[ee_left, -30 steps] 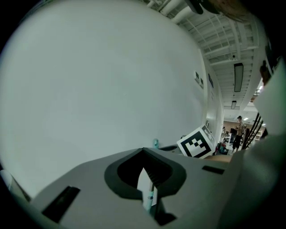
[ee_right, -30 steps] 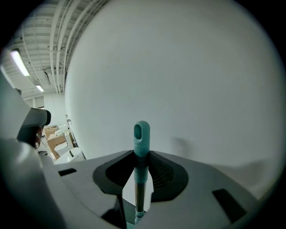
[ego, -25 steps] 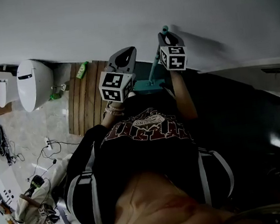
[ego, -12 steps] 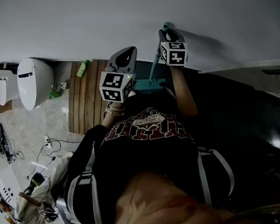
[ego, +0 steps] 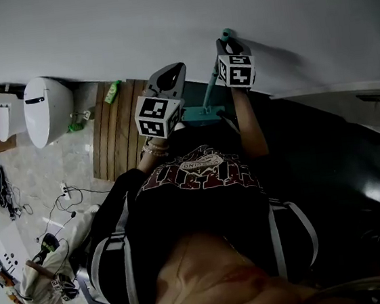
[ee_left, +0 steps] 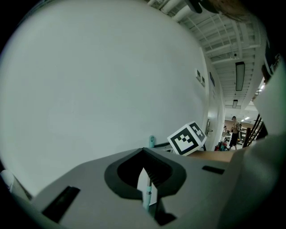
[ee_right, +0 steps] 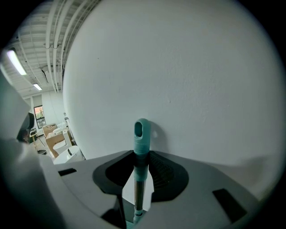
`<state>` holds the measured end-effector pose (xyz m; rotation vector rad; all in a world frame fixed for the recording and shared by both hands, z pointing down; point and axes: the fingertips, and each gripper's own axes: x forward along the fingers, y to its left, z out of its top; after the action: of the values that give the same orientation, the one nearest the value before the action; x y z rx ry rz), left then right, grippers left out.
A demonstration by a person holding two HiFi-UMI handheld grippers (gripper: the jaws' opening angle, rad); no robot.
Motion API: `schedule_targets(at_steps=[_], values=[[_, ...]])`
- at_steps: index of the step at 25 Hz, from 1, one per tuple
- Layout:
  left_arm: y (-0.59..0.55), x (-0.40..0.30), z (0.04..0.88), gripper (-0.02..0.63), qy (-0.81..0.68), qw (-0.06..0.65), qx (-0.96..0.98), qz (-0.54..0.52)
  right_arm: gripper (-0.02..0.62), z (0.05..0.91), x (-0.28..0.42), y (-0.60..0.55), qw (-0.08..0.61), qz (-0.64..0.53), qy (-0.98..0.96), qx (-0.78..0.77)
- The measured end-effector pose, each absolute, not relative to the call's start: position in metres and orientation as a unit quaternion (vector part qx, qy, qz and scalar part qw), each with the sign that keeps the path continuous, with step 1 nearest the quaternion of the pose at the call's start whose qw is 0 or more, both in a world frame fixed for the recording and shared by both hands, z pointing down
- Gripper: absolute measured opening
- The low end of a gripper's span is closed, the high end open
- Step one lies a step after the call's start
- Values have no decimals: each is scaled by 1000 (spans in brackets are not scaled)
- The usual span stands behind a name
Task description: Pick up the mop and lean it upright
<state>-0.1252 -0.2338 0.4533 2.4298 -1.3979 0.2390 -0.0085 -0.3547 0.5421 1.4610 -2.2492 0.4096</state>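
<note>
The mop stands upright against the white wall [ego: 128, 25], with its teal handle tip [ego: 226, 36] touching the wall. Its pole [ego: 208, 92] runs down to the teal head [ego: 201, 116] on the floor. My right gripper [ego: 227, 47] is shut on the pole just below the tip; in the right gripper view the teal grip [ee_right: 141, 136] rises from between the jaws. My left gripper [ego: 171, 75] hangs left of the pole, apart from it, its jaws meeting at the tips. Through the slit below the tips a strip of pole [ee_left: 146, 197] shows, and the handle tip [ee_left: 152, 141] appears beyond.
A white toilet [ego: 44, 113] stands at the left, beside a wooden slat mat [ego: 115, 132] with a green bottle [ego: 111, 93] at its far end. Cables [ego: 65, 196] trail over the tiled floor. The person's dark shirt [ego: 202, 194] hides the floor below the grippers.
The right gripper has edged slightly up toward the wall with the mop handle. The left gripper has stayed where it was.
</note>
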Motion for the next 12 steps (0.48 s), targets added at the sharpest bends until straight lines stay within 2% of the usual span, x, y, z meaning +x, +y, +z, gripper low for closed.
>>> schedule_targets(at_steps=[12], values=[[-231,-121,455,40,-487,165,853,88,114,531,-9,-332,211,142,-816,519]])
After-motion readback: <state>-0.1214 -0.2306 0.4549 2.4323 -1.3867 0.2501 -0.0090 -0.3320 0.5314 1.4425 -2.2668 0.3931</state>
